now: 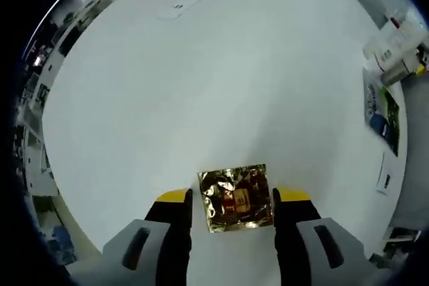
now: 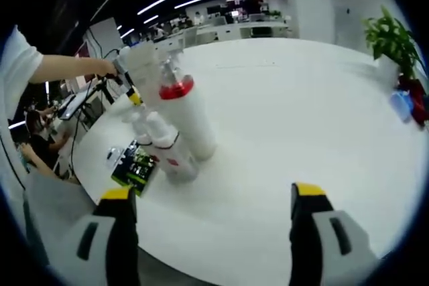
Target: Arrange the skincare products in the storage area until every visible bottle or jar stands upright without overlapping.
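Straddling a crinkled gold foil sachet (image 1: 235, 199) flat on the round white table (image 1: 221, 85), left gripper (image 1: 232, 200) spread wide; right gripper (image 2: 212, 200) likewise parted, empty. White bottles (image 2: 184, 115) stand near the table edge — best to close squarely, lift gently.

Layout on the round table

A foil sachet (image 1: 236, 199) lay on the table (image 1: 201, 85) between the left gripper's (image 1: 232, 199) jaws. Two bottles (image 2: 177, 125) stood side by side near the table edge, a flat packet (image 2: 136, 165) just beside them.
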`<state>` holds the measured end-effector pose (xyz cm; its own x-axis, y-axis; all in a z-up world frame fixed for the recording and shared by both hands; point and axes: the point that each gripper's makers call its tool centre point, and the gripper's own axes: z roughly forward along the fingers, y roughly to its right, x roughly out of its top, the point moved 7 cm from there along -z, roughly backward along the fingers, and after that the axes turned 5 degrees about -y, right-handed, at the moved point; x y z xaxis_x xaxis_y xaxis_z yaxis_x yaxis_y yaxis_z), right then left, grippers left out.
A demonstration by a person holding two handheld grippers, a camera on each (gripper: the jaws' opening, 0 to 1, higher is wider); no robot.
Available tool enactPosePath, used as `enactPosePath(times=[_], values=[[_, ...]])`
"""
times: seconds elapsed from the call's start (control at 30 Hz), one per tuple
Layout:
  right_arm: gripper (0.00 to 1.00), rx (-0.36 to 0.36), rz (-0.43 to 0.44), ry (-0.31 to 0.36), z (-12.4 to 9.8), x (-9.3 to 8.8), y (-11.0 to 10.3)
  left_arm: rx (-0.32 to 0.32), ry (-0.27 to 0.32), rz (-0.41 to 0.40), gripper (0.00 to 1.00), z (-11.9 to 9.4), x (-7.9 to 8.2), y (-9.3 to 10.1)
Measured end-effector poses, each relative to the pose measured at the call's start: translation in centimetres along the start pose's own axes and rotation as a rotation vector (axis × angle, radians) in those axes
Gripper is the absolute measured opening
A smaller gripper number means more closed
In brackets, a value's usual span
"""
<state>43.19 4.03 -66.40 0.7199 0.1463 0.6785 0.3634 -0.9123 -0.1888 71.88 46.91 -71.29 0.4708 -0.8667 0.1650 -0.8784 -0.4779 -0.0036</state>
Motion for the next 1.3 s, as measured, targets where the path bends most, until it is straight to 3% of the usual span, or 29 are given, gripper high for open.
enactPosePath(times=[0.1, 0.4, 0.57, 0.83, 1.3], values=[[0.95, 0.001, -0.003, -0.002, 0.1, 0.0, -0.1, -0.003, 0.010, 0.000, 0.37, 0.0, 0.1, -0.1], [0.95, 0.003, -0.007, 0.005, 0.0, 0.2, 0.0, -0.017, 0.013, -0.010, 0.37, -0.1, 0.0, 0.2], [0.95, 0.002, -0.009, 0.010, -0.2, 0.4, -0.1, -0.016, 0.013, 0.024, 0.37, -1.4, 0.0, 1.3], [0.95, 0.010, -0.024, 0.028, -0.4, 0.9, -0.4, -0.002, -0.015, 0.143, 0.37, -3.1, 0.2, 3.3], [0.96, 0.012, -0.040, 0.060, -1.2, 1.4, -0.6, -0.005, -0.079, 0.375, 0.36, -5.3, 0.9, 8.6]])
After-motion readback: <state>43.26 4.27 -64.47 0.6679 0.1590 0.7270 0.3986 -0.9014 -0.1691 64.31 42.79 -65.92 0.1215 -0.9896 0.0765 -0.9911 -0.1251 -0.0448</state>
